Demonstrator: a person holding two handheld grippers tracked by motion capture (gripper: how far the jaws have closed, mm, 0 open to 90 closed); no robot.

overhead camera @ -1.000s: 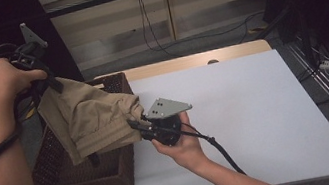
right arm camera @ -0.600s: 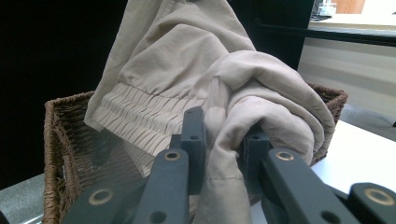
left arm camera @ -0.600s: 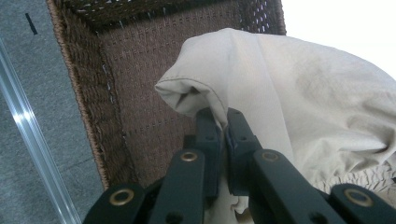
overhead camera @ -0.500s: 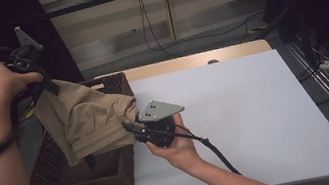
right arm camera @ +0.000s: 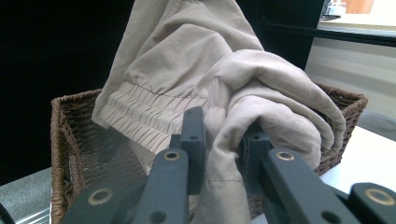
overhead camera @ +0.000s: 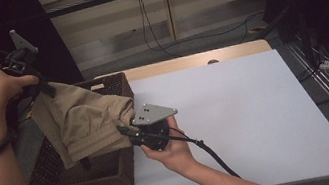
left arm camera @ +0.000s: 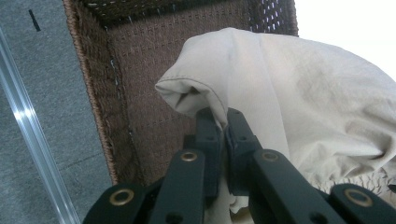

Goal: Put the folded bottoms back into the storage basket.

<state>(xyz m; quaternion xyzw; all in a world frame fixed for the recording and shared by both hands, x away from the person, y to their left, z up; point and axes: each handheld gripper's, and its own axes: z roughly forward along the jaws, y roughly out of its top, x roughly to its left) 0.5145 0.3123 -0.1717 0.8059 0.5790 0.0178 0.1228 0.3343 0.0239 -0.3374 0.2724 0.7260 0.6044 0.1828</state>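
Since the earlier frame the right gripper (overhead camera: pixel 126 131) has slid leftward; both it and the left gripper (overhead camera: pixel 45 87) clamp the soft, light garment (overhead camera: pixel 81 121), centre-left above the basket (overhead camera: pixel 120 176); best gripped at hems.

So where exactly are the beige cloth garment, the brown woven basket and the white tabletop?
beige cloth garment (overhead camera: pixel 81 121), high view, its hanging middle.
brown woven basket (overhead camera: pixel 81 182), high view, its near wall.
white tabletop (overhead camera: pixel 256 107), high view, a bare part.
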